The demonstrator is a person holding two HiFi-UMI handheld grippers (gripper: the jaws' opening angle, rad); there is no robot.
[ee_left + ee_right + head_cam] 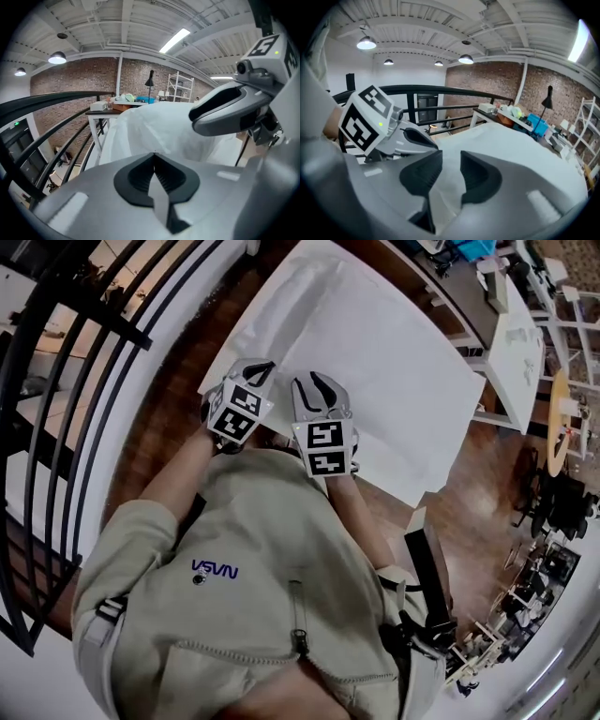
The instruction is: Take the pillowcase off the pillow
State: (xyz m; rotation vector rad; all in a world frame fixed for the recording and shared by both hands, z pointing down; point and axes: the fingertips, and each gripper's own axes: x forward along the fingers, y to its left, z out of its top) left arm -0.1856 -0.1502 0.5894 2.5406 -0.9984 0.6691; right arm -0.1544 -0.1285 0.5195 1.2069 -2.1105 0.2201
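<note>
Nearest to the camera was the person's beige hooded top (262, 587), with both arms stretched forward. The left hand-held gripper (153, 154) pointed downward at the near edge of the white cloth. Its two jaws were pressed fully together. I could not make out if a thin fold of cloth was caught between them. Just beside it was the right hand-held gripper (447, 157), with its jaws standing about half apart. White cloth showed in the gap between them, but the pads did not press on it, so this one held nothing. The two marker cubes were close to each other, just above the person's chest in the head view.

Directly in front of both jaws lay the white pillowcase (375, 362). It was on the pillow, which was covered by it, and it made a soft, puffed mound. It rested on a white desk (412, 479) and took most of the top.

To the left of the desk ran a black railing (84, 362), with a brown wooden floor (178, 399) between them. Farther away stood a small white table (101, 112) with some things on it, a black lamp (150, 80) and a white shelf rack (180, 86). Behind them was a brick wall (70, 79), and round ceiling lights (57, 57) hung above.
</note>
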